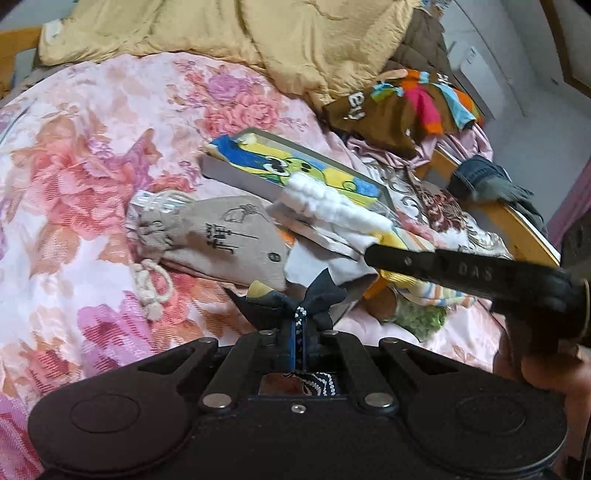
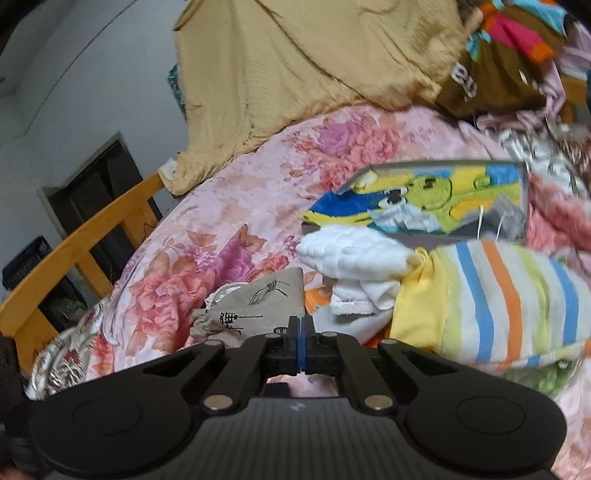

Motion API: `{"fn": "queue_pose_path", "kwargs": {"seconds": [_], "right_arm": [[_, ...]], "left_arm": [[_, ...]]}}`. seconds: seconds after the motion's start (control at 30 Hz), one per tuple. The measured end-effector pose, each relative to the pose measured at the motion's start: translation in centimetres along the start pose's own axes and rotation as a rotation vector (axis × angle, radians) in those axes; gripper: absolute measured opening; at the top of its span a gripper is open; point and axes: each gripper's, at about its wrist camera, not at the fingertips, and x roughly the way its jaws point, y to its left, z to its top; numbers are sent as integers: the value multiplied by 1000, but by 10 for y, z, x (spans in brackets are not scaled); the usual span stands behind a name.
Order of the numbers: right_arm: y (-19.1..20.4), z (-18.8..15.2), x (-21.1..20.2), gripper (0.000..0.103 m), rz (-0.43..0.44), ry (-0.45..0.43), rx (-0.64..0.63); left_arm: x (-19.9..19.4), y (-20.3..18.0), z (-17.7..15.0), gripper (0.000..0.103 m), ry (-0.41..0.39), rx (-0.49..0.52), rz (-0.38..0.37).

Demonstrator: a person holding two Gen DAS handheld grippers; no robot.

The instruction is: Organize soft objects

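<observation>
Two hand-held grippers are in your hands over the bed (image 1: 92, 155). Your left hand-held gripper (image 1: 297, 325) is closed, its jaws pinching a dark cloth (image 1: 317, 295) with a dotted edge; the cloth fans out above the tips. Your right hand-held gripper (image 2: 301, 328) is closed tight, pads together, nothing visible between them. In the left view its finger lies against a white sock (image 1: 332, 206). A beige pouch (image 1: 221, 240) rests on the floral bedspread, mid-bed, touching the clutter. A striped sock (image 2: 509, 302) lies just beside the right gripper. A picture box (image 1: 295, 170) sits behind the pile. A tan quilt (image 1: 240, 33) covers the bed's far end.
</observation>
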Motion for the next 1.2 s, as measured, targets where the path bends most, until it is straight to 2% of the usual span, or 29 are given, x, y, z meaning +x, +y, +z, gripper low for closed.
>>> {"fn": "queue_pose_path", "kwargs": {"seconds": [0.1,0.2,0.27,0.33,0.57,0.73,0.87,0.97,1.2], "right_arm": [[-1,-2,3,1,-7,36,25],[-10,-5,9,11,-55,84,73],[-19,-6,10,24,-56,103,126],[-24,-6,11,32,-49,108,163],[-33,-4,16,37,-90,100,190],[-33,1,33,36,-98,116,182],[-29,2,44,13,-94,108,163],[-27,4,46,2,-73,96,162],[-19,12,33,1,28,14,153]], "left_arm": [[1,-1,1,2,8,4,10],[1,-2,1,2,10,12,6],[0,-1,-1,2,9,13,5],[1,-1,-1,2,8,6,5],[2,2,8,2,-34,-21,10],[4,7,18,2,-83,-63,1],[4,10,24,2,-114,-90,-3],[4,12,28,2,-126,-108,-5],[-4,7,51,2,-204,-95,-16]]}}
